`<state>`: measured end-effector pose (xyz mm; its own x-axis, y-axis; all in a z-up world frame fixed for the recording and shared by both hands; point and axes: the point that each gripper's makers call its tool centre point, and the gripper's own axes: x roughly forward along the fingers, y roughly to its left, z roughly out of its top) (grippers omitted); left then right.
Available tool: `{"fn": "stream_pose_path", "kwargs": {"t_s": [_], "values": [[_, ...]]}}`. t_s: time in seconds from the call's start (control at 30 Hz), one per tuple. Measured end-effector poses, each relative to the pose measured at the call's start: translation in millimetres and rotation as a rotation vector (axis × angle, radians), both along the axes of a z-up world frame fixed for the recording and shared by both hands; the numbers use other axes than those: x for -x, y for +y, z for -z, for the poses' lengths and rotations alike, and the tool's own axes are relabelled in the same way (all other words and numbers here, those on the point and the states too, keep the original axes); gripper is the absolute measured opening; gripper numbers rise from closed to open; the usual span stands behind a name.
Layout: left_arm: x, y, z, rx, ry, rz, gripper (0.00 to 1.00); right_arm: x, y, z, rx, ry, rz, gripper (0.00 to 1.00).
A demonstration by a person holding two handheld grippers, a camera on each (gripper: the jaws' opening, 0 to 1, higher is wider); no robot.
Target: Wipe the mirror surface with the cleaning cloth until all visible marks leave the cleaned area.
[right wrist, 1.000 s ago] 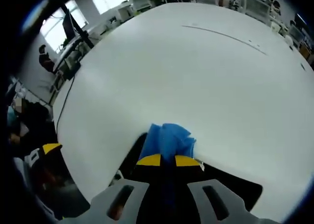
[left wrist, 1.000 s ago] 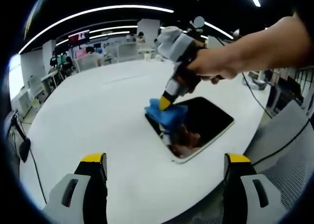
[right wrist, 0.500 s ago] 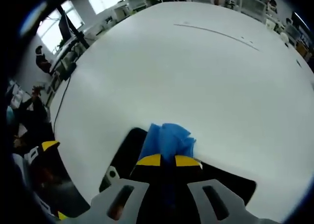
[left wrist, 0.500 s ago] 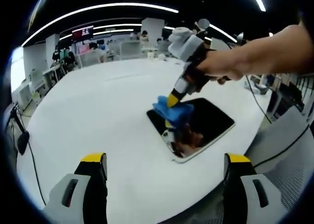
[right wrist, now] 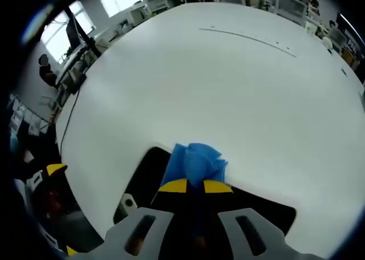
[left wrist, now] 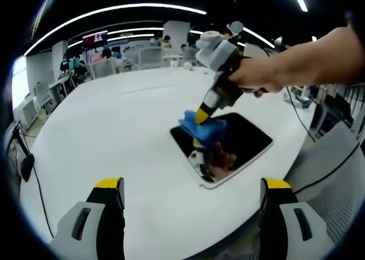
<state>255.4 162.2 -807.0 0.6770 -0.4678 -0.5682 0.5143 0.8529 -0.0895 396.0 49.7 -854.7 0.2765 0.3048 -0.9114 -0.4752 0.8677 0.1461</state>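
Right gripper (right wrist: pixel 195 186): your jaws are clamped on the cloth (right wrist: pixel 195 162); in the left gripper view this gripper (left wrist: pixel 201 116) comes in from the right, held in your hand (left wrist: pixel 258 74), tips pointing down.
Cloth: blue, bunched at your right jaw tips, pressed on the mirror's (left wrist: pixel 228 145) far left part.
Mirror: dark, white-framed, flat on the table (left wrist: pixel 114 134); it lies ahead of your left gripper (left wrist: pixel 191 186), and under and just beyond your right jaws (right wrist: pixel 142 174).
Left gripper: your jaws stand wide apart with nothing between them, held back from the mirror, near the table edge.
Reflection: your right gripper and hand show in the glass below the cloth.
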Motion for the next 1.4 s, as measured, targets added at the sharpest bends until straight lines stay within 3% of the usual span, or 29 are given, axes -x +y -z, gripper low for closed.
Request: {"fn": "stream_pose_path", "kwargs": {"t_s": [0.2,0.53,1.4], "values": [[0.7,0.6,2.1,0.041,0.027,-0.020,1.00,2.1,0.1,1.9,0.006,-0.002,-0.001,0.02],[0.1,0.0,3.0,0.047,0.029,-0.019,1.00,14.5,0.6,-1.0,0.010,-0.003,-0.007,0.02],[0.4,-1.3,0.5,0.022,0.008,0.000,1.00,43.9,5.9,-0.1,0.007,0.000,-0.017,0.02]]}}
